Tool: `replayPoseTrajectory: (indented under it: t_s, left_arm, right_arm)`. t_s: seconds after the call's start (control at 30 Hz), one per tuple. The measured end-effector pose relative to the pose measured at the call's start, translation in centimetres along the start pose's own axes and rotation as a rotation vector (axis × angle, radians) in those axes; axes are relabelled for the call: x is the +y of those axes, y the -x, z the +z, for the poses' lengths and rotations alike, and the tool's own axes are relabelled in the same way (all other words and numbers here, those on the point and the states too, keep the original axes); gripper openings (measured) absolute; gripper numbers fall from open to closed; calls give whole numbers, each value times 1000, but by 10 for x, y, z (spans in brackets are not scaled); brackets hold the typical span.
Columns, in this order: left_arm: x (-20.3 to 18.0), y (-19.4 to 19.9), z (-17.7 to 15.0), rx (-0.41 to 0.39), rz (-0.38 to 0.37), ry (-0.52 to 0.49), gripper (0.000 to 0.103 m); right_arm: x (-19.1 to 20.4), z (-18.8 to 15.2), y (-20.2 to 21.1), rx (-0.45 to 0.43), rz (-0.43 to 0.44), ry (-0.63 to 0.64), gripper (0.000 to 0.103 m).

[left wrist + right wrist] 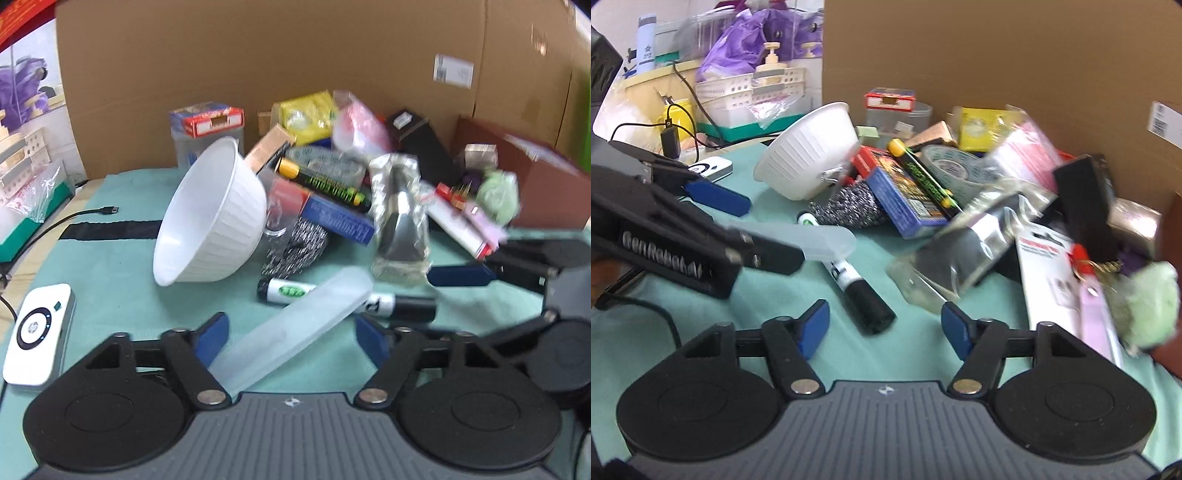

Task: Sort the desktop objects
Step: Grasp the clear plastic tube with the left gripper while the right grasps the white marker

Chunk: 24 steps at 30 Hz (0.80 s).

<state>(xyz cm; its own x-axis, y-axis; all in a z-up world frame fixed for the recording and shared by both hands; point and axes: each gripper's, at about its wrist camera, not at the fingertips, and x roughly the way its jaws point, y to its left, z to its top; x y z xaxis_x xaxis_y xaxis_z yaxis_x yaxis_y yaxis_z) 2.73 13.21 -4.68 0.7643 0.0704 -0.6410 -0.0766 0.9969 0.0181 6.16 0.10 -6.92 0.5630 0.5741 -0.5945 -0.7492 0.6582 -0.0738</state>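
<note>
Straddling frosted tube (295, 328), left tool (291, 339) agape.

Glossy plastic bowl (212, 218), matt teal cloth (118, 273)

Frosted translucent case (295, 328) lies slanted across black-and-white marker (391, 304).

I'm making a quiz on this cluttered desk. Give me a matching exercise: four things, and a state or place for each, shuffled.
Things:
1. bowl
2. frosted case
3. marker
4. white device

States:
A. lies flat on the cloth, black cap nearest the right gripper
B. tipped on its side
C. between the left gripper fingers
D. at the cloth's left edge

Pairs: 1-B, 2-C, 3-A, 4-D
</note>
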Motion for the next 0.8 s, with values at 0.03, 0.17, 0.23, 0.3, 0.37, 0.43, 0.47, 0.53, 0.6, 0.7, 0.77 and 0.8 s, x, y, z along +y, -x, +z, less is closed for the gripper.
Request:
replayPoseTrajectory:
  t_s: [0.03, 0.17, 0.23, 0.3, 0.37, 0.43, 0.47, 0.53, 0.6, 0.7, 0.77, 0.8]
  left_arm:
    - [1, -2, -1, 10, 17, -9, 63]
    - [2, -1, -3, 28, -5, -5, 39]
    - [-4, 1, -2, 36, -52, -1, 34]
    - [-16, 1, -2, 38, -90, -15, 34]
    - [-33, 0, -2, 39, -137, -38, 34]
    - [-49, -2, -1, 45, -200, -43, 34]
    - [-57, -3, 0, 51, -240, -44, 34]
    - [-74, -6, 2, 62, -321, -53, 34]
    - [-90, -9, 4, 68, -378, -76, 34]
    - [-103, -9, 5, 64, -367, -126, 34]
    - [-100, -7, 3, 69, -368, -124, 34]
    - [-97, -6, 2, 73, -369, -121, 34]
  right_arm:
    - [0, 2, -3, 1, 13, -4, 54]
    - [1, 5, -2, 11, 54, -14, 29]
    - [-1, 2, 3, 21, 48, -9, 29]
    - [-8, -4, 14, 41, 25, -20, 29]
    - [-17, -15, 29, 59, -12, -40, 29]
    - [-30, -30, 48, 73, -61, -74, 29]
    - [-38, -39, 59, 80, -83, -102, 26]
    - [-51, -54, 84, 94, -119, -162, 26]
    - [-58, -66, 104, 122, -134, -197, 26]
    - [-51, -72, 122, 134, -144, -174, 27]
    - [-46, -70, 124, 104, -168, -122, 29]
    - [-45, -68, 123, 89, -174, -98, 29]
